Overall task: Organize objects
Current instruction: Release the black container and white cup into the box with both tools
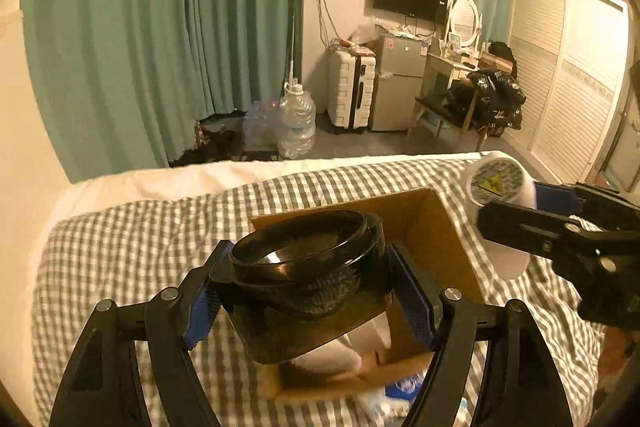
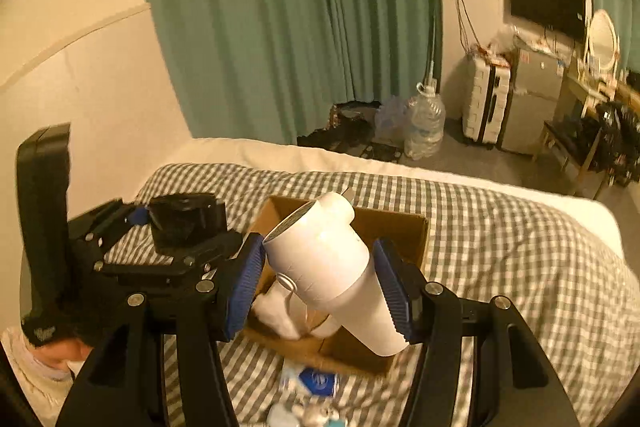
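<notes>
My left gripper (image 1: 308, 303) is shut on a black jar-like container (image 1: 304, 283) with a round rim, held above the open cardboard box (image 1: 448, 223) on the bed. My right gripper (image 2: 320, 287) is shut on a white hair dryer (image 2: 324, 259), held tilted over the same box (image 2: 392, 223). The left gripper with the black container (image 2: 186, 223) shows at the left of the right wrist view. The hair dryer (image 1: 500, 187) and right gripper (image 1: 560, 227) show at the right of the left wrist view. White items (image 2: 280, 315) lie inside the box.
The box sits on a grey-and-white checked bedspread (image 2: 500, 247). A blue-and-white packet (image 2: 312, 381) and small items lie in front of the box. Beyond the bed are green curtains (image 1: 160, 27), water bottles (image 1: 296, 119), a suitcase (image 1: 352, 91), a small fridge and a dressing table.
</notes>
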